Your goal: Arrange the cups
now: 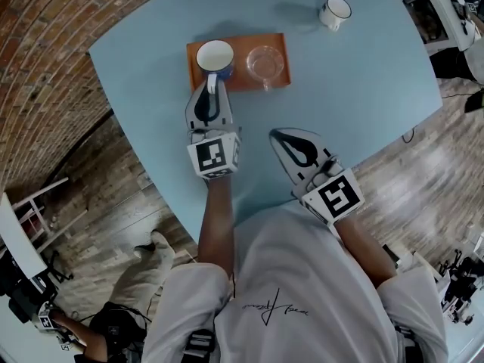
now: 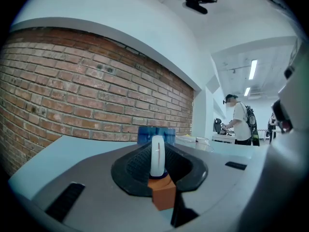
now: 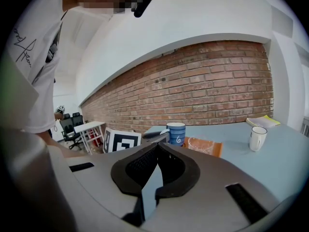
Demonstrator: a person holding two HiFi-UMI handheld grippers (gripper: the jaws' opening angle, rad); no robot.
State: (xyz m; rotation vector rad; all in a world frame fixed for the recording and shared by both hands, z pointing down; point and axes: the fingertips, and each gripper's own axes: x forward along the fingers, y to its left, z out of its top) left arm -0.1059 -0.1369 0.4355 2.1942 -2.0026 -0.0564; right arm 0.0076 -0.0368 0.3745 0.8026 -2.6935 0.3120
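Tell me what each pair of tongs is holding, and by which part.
The left tongs grip the blue mug by its white handle, pinched between the jaws. The right tongs are shut on nothing.

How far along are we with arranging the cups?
Done: the glass cup sits on the orange tray. In hand: the left gripper is shut on the blue mug by its handle, at the tray's left end; I can't tell if it is fully set down. Left: the white mug stands apart on the table, probably next. The right gripper is shut and empty.
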